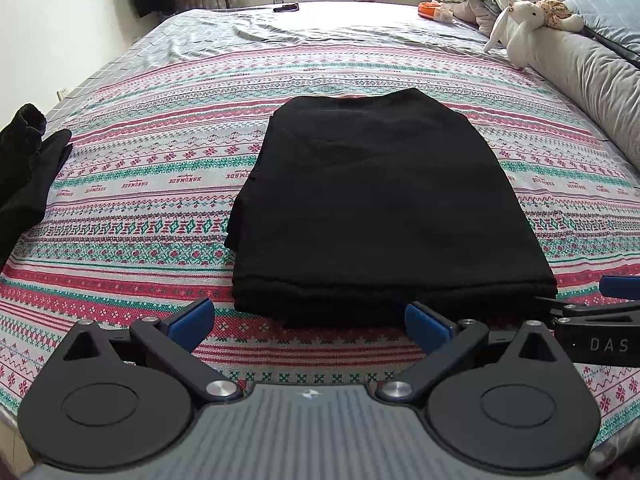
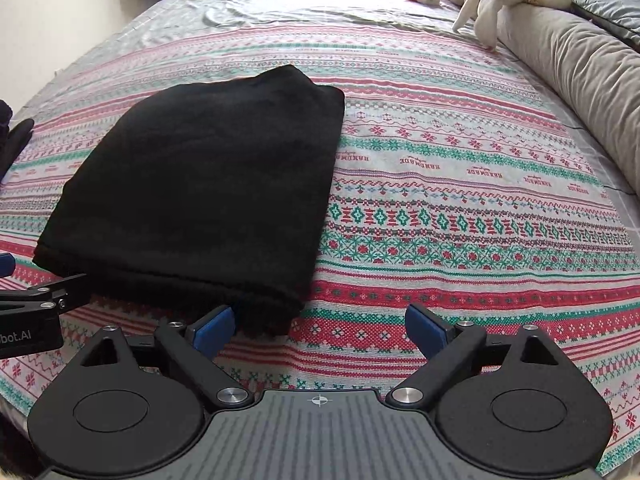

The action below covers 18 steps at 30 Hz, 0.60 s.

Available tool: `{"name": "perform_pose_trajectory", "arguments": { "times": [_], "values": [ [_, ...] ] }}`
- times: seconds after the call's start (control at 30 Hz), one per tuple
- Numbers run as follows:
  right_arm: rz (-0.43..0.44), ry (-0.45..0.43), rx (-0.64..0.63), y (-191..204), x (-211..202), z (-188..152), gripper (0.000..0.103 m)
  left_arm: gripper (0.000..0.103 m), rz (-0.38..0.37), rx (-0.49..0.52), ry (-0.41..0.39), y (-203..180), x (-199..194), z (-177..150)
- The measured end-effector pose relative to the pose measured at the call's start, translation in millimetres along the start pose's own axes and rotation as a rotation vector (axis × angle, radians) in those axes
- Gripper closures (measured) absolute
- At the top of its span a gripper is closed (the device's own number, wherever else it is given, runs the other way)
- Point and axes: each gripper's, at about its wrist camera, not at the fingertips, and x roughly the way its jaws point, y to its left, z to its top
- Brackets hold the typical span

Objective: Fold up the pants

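Both hand-held grippers, left (image 1: 308, 316) and right (image 2: 320, 326), spread empty before folded black pants (image 1: 384, 208) on bed (image 1: 120, 200); squaring near edges would neaten.

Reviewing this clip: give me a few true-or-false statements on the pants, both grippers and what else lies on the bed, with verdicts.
1. The black pants lie folded into a compact rectangle on the patterned bedspread. True.
2. The left gripper is clamped on the pants. False: its jaws stand wide apart, just short of the near edge.
3. The right gripper is open and holds nothing. True; its left finger sits beside the near corner of the pants.
4. A stuffed rabbit sits on top of the pants. False: it rests far off on the grey bolster at the bed's right side.
5. Another dark garment lies at the bed's left edge. True.
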Motion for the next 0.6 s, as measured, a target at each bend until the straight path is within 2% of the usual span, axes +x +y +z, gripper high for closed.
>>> {"name": "perform_pose_trajectory", "arguments": {
  "times": [0.6],
  "values": [
    [0.013,0.02,0.008,-1.3,5.2,-1.1,0.009,0.0,0.0,0.015,0.003,-0.9,1.6,-1.3]
  ]
}}
